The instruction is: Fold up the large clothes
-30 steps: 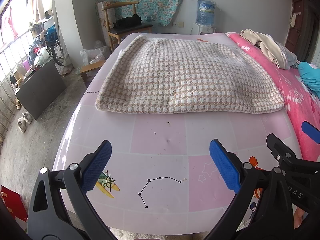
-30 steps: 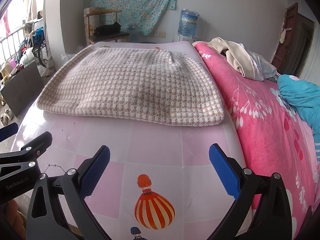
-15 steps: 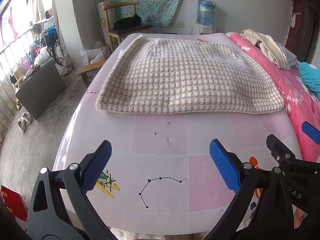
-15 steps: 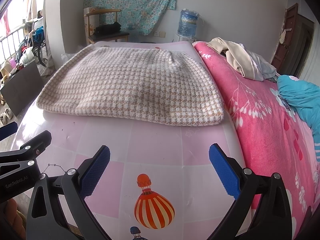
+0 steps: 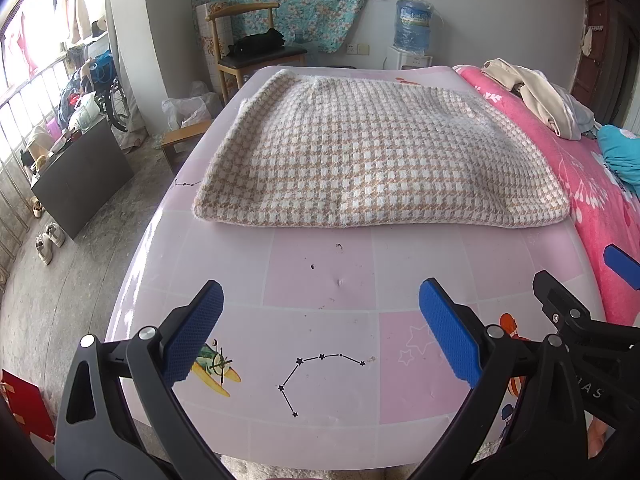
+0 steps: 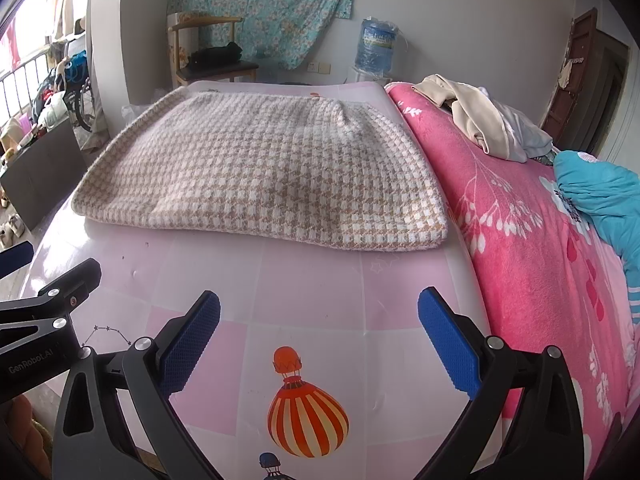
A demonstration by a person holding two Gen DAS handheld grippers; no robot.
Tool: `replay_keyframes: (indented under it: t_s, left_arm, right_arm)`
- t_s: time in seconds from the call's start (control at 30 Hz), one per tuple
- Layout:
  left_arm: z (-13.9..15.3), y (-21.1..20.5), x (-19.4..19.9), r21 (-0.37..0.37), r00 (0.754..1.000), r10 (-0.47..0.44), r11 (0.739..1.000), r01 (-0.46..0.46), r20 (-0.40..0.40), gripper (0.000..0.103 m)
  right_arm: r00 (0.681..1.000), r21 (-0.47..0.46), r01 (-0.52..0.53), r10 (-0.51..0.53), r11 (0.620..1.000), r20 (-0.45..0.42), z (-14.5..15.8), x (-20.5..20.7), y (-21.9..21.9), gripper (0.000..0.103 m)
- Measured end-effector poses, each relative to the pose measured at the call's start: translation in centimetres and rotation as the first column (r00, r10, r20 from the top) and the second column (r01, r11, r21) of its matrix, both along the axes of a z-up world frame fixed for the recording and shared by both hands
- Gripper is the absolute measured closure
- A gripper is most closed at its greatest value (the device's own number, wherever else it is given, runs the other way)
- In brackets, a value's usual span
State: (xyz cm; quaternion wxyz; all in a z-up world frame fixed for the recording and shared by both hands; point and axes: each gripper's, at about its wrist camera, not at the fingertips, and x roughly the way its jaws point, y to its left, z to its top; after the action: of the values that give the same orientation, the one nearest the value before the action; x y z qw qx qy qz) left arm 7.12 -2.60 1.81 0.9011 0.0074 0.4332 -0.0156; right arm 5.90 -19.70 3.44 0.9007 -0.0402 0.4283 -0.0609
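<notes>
Folded houndstooth garment lies flat mid-frame on the pink sheet, long axis left-right, thick folded edge toward the cameras. Left gripper and right gripper both spread wide, empty, low in frame, apart from it.

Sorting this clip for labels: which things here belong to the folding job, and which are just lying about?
Job: checked garment, folded on the pink mat; left claw and right claw, both open.

Lying about: clothes pile, blue cloth, pink blanket, chair, water bottle.
</notes>
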Motion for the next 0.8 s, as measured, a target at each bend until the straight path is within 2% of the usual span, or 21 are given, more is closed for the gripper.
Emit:
replay_keyframes:
  t_s: [0.8]
  left_arm:
    - [-0.06, 0.04, -0.03, 0.000, 1.000, 0.001, 1.000, -0.001, 0.000, 0.008]
  right_arm:
    - [1.000, -0.002, -0.001, 0.001, 1.000, -0.004, -0.06, -0.21, -0.27, 0.006]
